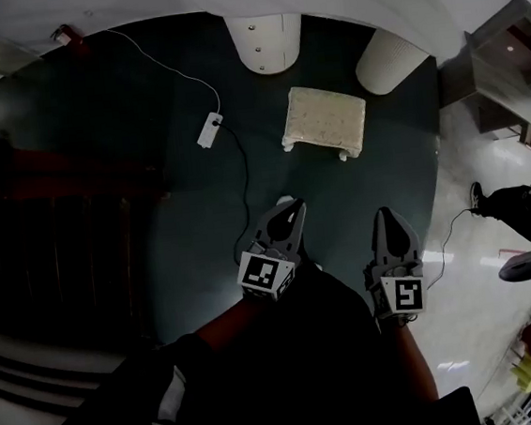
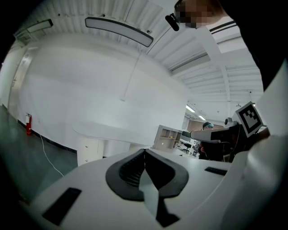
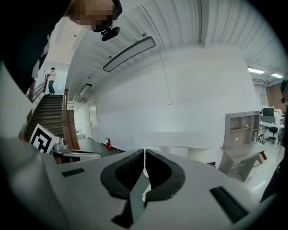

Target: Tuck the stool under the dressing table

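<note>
The left gripper (image 1: 291, 207), a white two-jaw tool with black ribbed pads and a marker cube at its back, has its jaws pressed together with nothing between them. The left gripper view shows the pads meeting along one thin seam. The matching right gripper (image 1: 385, 214) is also closed on nothing, its pads touching at the tips in its own view. Both are held side by side over the dark teal floor (image 1: 153, 219), a little apart, the left one's tips angled toward the right one's line. Ahead of both pairs of tips, and well apart from them, stands the low rectangular stool (image 1: 324, 121) with a cream textured cushion and short white legs. It lies between the lines along which the two grippers point, nearer the left one's. Beyond the stool is the white dressing table, with its rounded drawer pedestal (image 1: 265, 42) farther ahead of the left jaws and its ribbed cylindrical leg (image 1: 389, 62) farther ahead of the right jaws. The stool sits out on the floor in front of the gap between these two supports, not under the table. To the left of the left jaws and ahead of them, a white power strip (image 1: 210, 130) lies on the floor with its thin cable trailing. A grey open shelf unit (image 1: 500, 69) stands far to the right of the right jaws, and a small red fire extinguisher (image 1: 63, 35) sits by the wall far to the left.
</note>
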Demonstrator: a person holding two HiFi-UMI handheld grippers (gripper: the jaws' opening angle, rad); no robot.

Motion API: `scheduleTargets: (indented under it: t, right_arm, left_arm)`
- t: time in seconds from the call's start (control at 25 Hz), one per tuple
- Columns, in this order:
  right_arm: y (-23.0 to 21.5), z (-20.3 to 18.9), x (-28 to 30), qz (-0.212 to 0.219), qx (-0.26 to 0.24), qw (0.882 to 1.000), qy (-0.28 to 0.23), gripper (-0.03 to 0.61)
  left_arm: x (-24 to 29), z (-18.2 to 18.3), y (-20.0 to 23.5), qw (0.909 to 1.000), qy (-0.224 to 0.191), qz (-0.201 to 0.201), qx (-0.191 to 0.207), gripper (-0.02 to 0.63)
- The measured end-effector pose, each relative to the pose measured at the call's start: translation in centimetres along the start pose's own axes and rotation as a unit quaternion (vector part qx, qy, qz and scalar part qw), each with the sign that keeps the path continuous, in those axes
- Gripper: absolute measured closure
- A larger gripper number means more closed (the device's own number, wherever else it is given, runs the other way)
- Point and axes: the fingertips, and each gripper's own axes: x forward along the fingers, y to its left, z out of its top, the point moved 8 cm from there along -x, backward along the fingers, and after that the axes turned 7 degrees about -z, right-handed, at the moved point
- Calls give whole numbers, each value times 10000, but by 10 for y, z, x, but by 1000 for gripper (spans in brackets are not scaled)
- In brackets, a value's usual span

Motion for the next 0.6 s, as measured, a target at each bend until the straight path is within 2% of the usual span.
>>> scheduleTargets:
  t: [0.12,0.32,0.44,0.6]
  right_arm:
    - [3,4,33,-245,-22,9996,146,540]
    - [-8,-3,67,-849,-31,9950,525,540]
    - [-15,-5,87,-904,214,9929,746,540]
    - [-44,-51,110,-915,310,9899,1036,538]
  left_arm:
    - [14,10,44,9999,-96,-42,73,598]
    - [45,9,100,9997,122,-46,223,598]
    - [63,10,119,9998,113,30,165,598]
    - [80,0,141,9992,340,84,201,598]
